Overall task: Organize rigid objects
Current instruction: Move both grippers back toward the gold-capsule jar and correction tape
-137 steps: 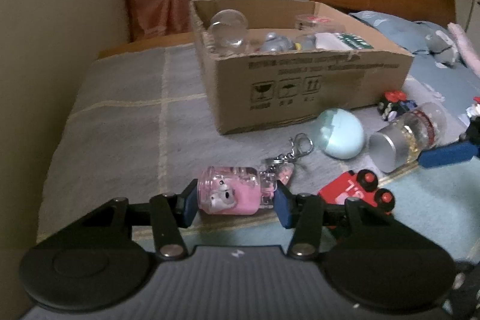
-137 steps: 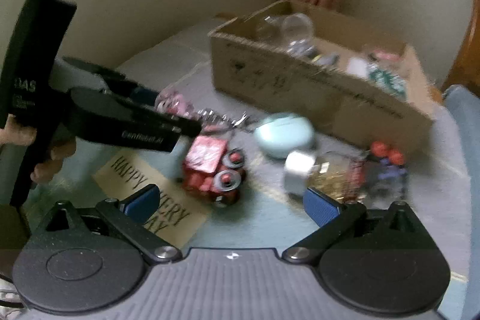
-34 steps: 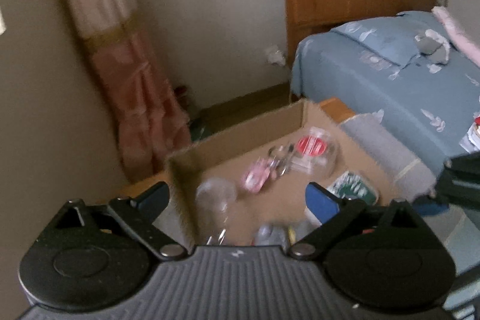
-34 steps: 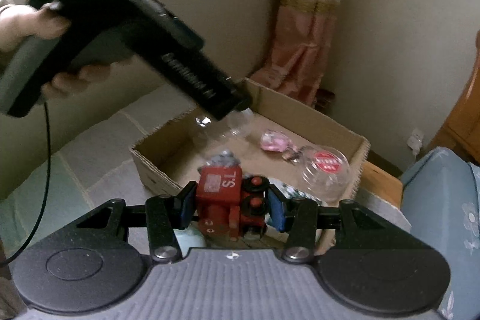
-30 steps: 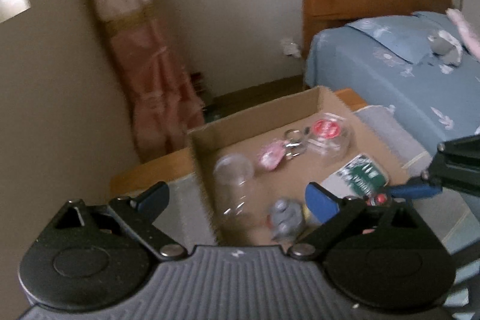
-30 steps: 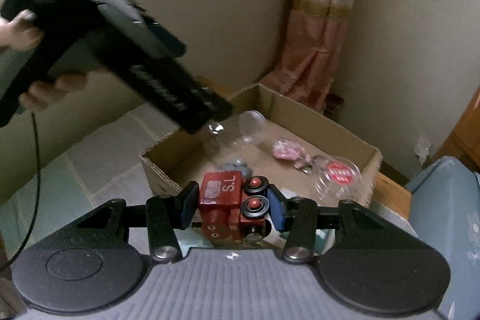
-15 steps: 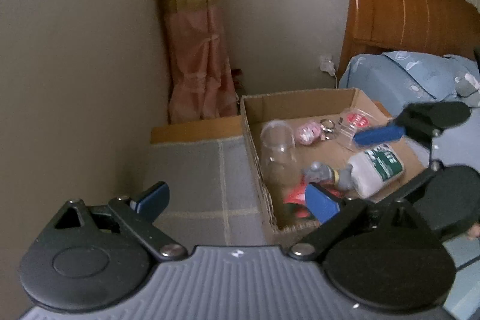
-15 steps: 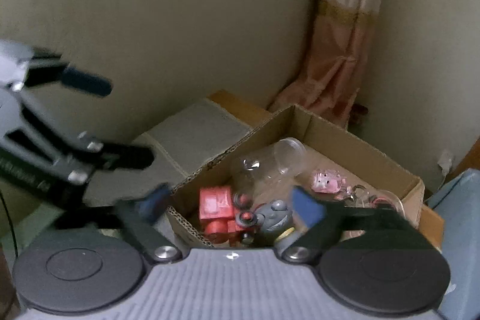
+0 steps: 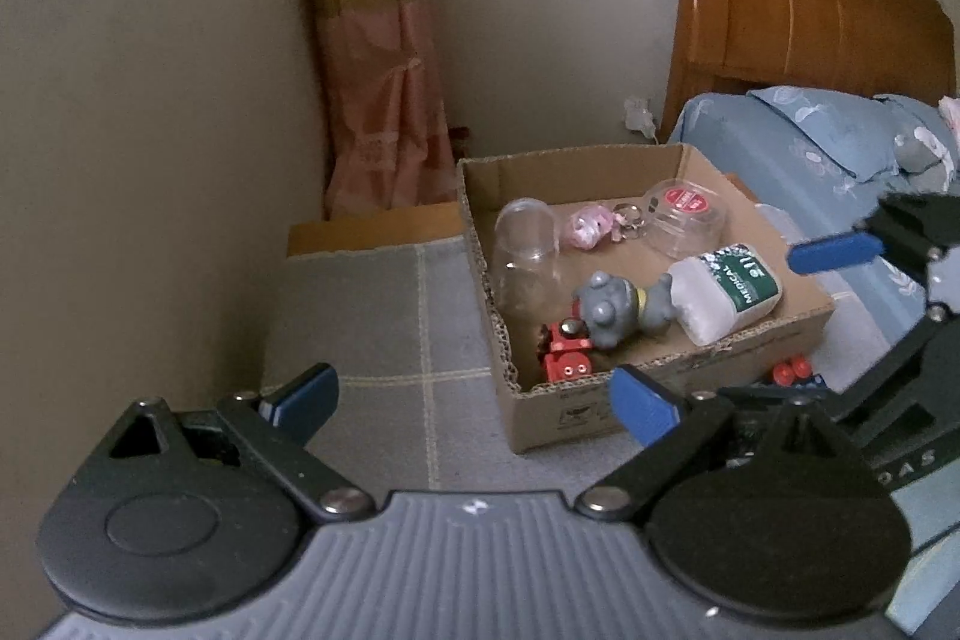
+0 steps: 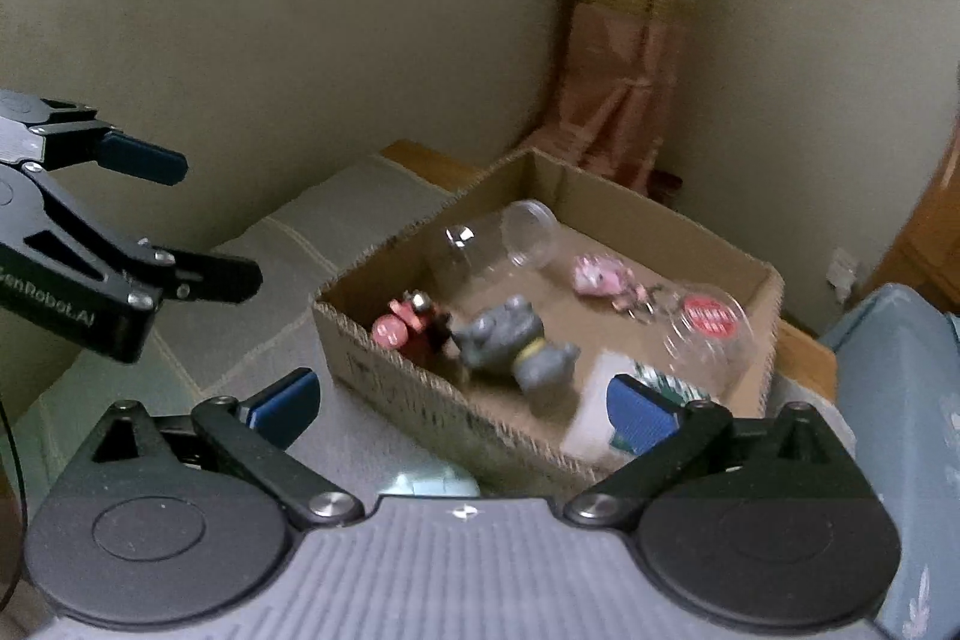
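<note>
A cardboard box [image 9: 672, 394] sits on the grey checked bedspread; it also shows in the right wrist view [image 10: 390, 376]. Inside lie a red toy train [image 9: 564, 352] [image 10: 414, 325], a grey figurine [image 9: 618, 307] [image 10: 510, 340], a clear jar [image 9: 525, 250], a pink keychain [image 9: 591, 226], a clear lid with a red label [image 9: 684, 214] and a white bottle marked MEDICAL [image 9: 726, 289]. My left gripper [image 9: 474, 403] is open and empty, in front of the box. My right gripper [image 10: 462, 409] is open and empty above the box's near wall.
A small toy with red wheels [image 9: 792, 373] lies outside the box at its right. A pale blue object [image 10: 432, 481] lies just below the right gripper. A wooden headboard [image 9: 798, 16] and blue bedding [image 9: 810, 142] are to the right; a curtain [image 9: 378, 58] hangs behind.
My right gripper has opened and let go of the red train, which now lies in the box's near corner. Both grippers have drawn back from the box.
</note>
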`<state>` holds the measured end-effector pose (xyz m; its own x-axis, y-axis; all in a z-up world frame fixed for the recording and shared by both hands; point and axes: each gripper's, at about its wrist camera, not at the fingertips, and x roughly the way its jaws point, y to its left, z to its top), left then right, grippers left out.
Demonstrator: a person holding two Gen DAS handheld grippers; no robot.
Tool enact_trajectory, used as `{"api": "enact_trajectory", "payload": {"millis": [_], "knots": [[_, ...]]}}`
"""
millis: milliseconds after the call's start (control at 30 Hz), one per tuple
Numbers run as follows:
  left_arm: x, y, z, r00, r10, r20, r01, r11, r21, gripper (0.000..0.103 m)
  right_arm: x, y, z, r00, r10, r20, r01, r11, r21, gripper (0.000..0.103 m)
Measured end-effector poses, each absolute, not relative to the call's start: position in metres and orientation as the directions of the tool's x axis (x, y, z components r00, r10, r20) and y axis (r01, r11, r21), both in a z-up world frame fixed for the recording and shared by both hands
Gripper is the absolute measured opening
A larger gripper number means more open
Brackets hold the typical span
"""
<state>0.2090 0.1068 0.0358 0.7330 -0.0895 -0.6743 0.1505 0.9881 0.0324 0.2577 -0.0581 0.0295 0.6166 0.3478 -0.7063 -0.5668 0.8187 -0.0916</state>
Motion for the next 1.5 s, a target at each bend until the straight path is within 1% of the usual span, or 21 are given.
{"api": "enact_trajectory", "payload": {"millis": [133, 333, 433, 633, 767, 933, 1133, 1200, 1267, 1433, 1500], "knots": [[0.198, 0.102, 0.03, 0.763, -0.073, -0.642, 0.134, 0.99, 0.047, 0.097, 0.241, -0.072, 0.021, 0.633, 0.323, -0.703, -0.522, 0.849, -0.08, 0.103], [0.181, 0.093, 0.013, 0.763, -0.046, -0.644, 0.141, 0.985, 0.096, 0.097, 0.21, -0.096, -0.006, 0.657, 0.262, -0.706, -0.411, 0.91, -0.045, 0.103], [0.171, 0.089, 0.003, 0.763, -0.045, -0.645, 0.143, 0.985, 0.101, 0.097, 0.197, -0.106, -0.024, 0.675, 0.233, -0.7, -0.35, 0.936, -0.026, 0.103], [0.157, 0.082, -0.017, 0.767, -0.033, -0.641, 0.145, 0.982, 0.123, 0.097, 0.189, -0.124, -0.046, 0.669, 0.244, -0.703, -0.266, 0.961, 0.08, 0.103], [0.154, 0.083, -0.023, 0.76, -0.034, -0.649, 0.143, 0.983, 0.116, 0.097, 0.196, -0.121, -0.052, 0.657, 0.245, -0.712, -0.267, 0.96, 0.084, 0.103], [0.154, 0.088, -0.024, 0.757, -0.033, -0.652, 0.131, 0.986, 0.102, 0.097, 0.196, -0.11, -0.054, 0.636, 0.288, -0.715, -0.319, 0.943, 0.096, 0.103], [0.155, 0.085, -0.024, 0.751, -0.059, -0.657, 0.155, 0.984, 0.089, 0.097, 0.185, -0.099, -0.059, 0.555, 0.411, -0.723, -0.419, 0.889, 0.184, 0.103], [0.155, 0.081, -0.025, 0.743, -0.075, -0.665, 0.172, 0.982, 0.081, 0.097, 0.181, -0.095, -0.06, 0.549, 0.397, -0.735, -0.424, 0.891, 0.165, 0.103], [0.154, 0.076, -0.027, 0.735, -0.088, -0.673, 0.188, 0.979, 0.077, 0.097, 0.175, -0.095, -0.061, 0.57, 0.344, -0.746, -0.406, 0.907, 0.108, 0.103], [0.153, 0.058, -0.032, 0.706, -0.129, -0.696, 0.247, 0.966, 0.071, 0.097, 0.164, -0.12, -0.065, 0.641, 0.157, -0.751, -0.292, 0.955, -0.05, 0.103], [0.153, 0.049, -0.034, 0.688, -0.156, -0.709, 0.276, 0.959, 0.057, 0.097, 0.162, -0.131, -0.069, 0.656, 0.096, -0.748, -0.246, 0.965, -0.092, 0.103]]}}
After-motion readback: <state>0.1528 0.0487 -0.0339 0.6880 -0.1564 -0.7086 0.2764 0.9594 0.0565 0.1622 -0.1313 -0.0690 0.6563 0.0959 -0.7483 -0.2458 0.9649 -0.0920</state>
